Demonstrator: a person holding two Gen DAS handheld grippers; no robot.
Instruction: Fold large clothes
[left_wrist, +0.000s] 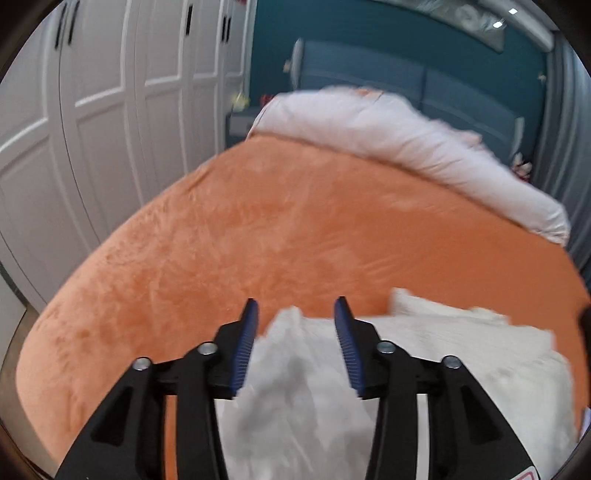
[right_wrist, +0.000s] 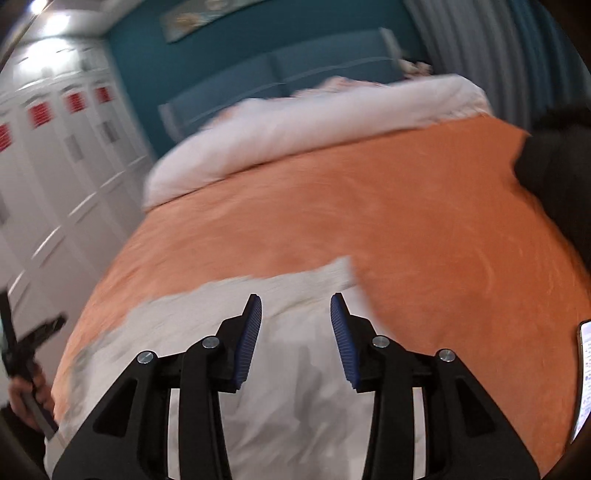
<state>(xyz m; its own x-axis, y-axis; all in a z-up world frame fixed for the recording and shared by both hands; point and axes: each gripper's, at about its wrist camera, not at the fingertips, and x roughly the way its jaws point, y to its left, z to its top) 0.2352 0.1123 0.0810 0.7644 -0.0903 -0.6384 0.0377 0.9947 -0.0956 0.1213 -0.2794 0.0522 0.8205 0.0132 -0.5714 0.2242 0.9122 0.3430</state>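
Hovering above a bed, the left gripper (left_wrist: 293, 306) and the right gripper (right_wrist: 295, 302) each stand partly open with nothing pinched between the blue ribbed pads. The task's garment, a cream-white soft fabric piece (right_wrist: 266, 369), lies directly beneath and ahead of both sets of fingers, on the near edge of the orange plush bedspread (left_wrist: 258, 229). In the left wrist view it shows a folded upper layer (left_wrist: 461, 343) stretching right; in the right wrist view it stretches left, so its long axis appears to run across, from one gripper to the other, each seemingly near one end. At the far left of the right wrist view a hand (right_wrist: 26, 395) grips a dark handle. A phone (right_wrist: 583, 376) lies on the bedspread's right edge. Farther off sits a rolled pale-pink duvet (left_wrist: 388, 133), then white panelled wardrobe doors (left_wrist: 92, 92). No containers are visible.
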